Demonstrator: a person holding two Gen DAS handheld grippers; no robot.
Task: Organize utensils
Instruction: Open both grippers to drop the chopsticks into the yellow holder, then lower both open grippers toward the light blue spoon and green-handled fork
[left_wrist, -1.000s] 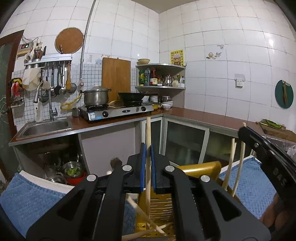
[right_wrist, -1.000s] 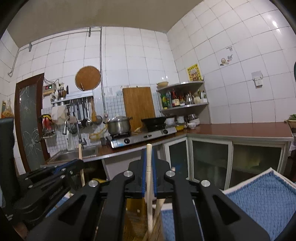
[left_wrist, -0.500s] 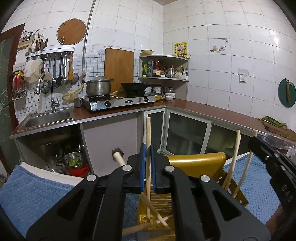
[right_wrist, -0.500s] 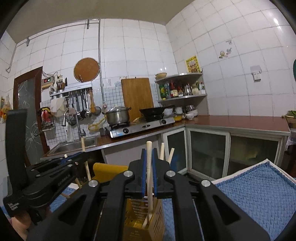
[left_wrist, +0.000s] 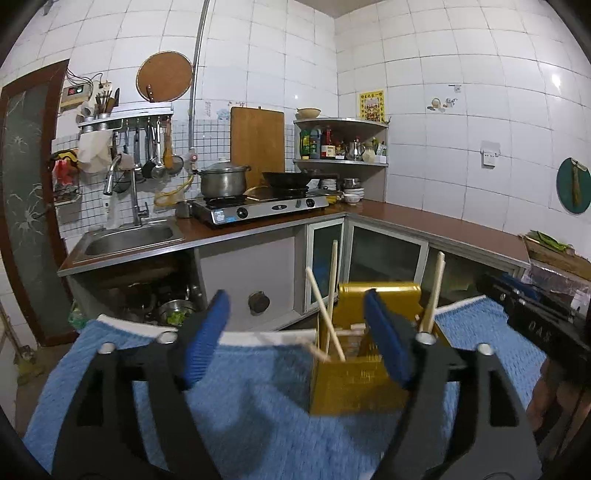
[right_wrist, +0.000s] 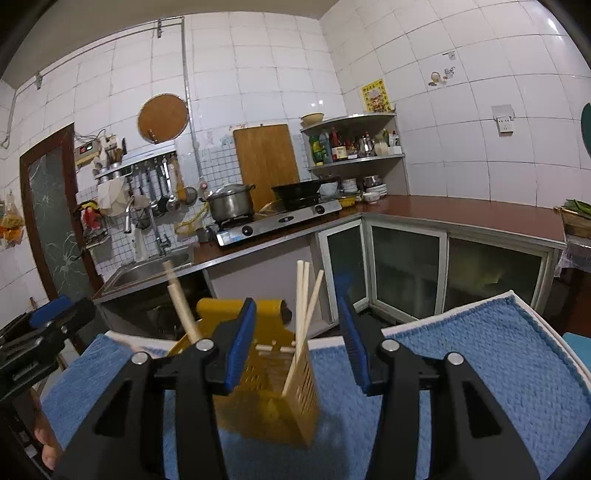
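A yellow slotted utensil holder (left_wrist: 354, 380) stands on a blue towel (left_wrist: 240, 398); it also shows in the right wrist view (right_wrist: 273, 391). Several wooden chopsticks (left_wrist: 330, 306) stand and lean inside it, also seen from the right wrist (right_wrist: 304, 306). My left gripper (left_wrist: 297, 339) is open and empty, just in front of the holder. My right gripper (right_wrist: 297, 343) is open and empty, just in front of the holder from the other side. Each gripper shows at the edge of the other's view.
The blue towel (right_wrist: 480, 369) covers the table, whose far edge lies just behind the holder. Beyond are a kitchen counter with a sink (left_wrist: 129, 240), a gas stove (left_wrist: 258, 210) with a pot and a wok, and glass-door cabinets (left_wrist: 384, 254).
Both grippers held a chopstick upright over the holder; both have opened and the chopsticks now stand in the holder. Both grippers have drawn back from it.
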